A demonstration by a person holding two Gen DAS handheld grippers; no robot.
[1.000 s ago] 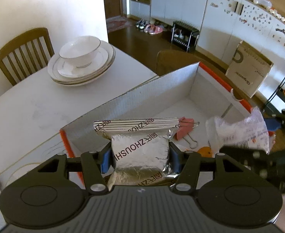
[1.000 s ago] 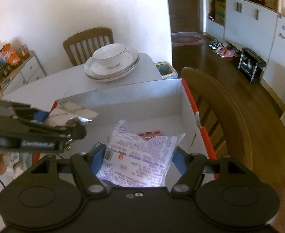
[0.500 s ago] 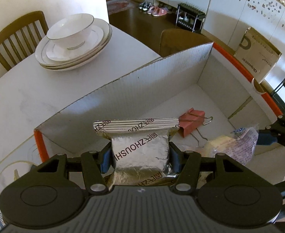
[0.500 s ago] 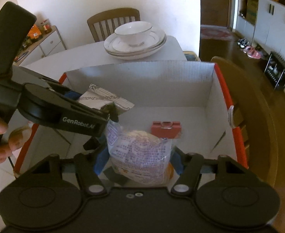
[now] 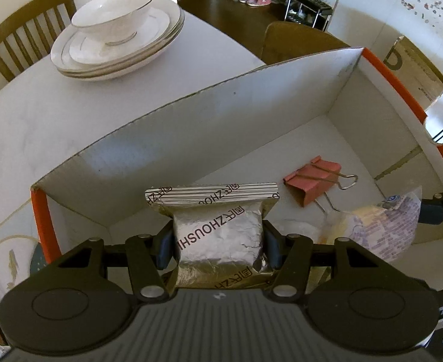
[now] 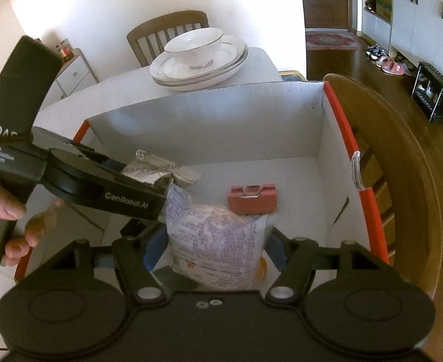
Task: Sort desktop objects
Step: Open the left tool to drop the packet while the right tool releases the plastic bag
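Left wrist view, nearest to us: our left gripper (image 5: 218,242) pinches a silver foil packet (image 5: 216,235), blue pads pressed on both its sides, sealed top edge sticking up past the fingertips. We hold it over the near corner of the open cardboard box (image 5: 191,126), white inside with orange rims. Just beyond on the box floor, a pink binder clip (image 5: 311,181) lies on its side with wire handles splayed. To its right, the clear snack bag (image 5: 381,229) with purple print, low in the box, our other gripper's black tip at the frame edge.

Right wrist view: our right gripper (image 6: 215,247) has the snack bag (image 6: 215,238) between its blue pads; the jaws have just been opening a little, and we cannot tell if the pads still press the bag. Binder clip (image 6: 251,200) sits right behind the bag's top. Left gripper's body (image 6: 100,187) crosses from the left, a hand (image 6: 7,220) on its handle, foil packet (image 6: 158,172) poking out.

Farther off on the white table (image 5: 40,114): a bowl (image 5: 112,12) on stacked plates (image 5: 121,45). Behind them a wooden chair (image 5: 25,33).
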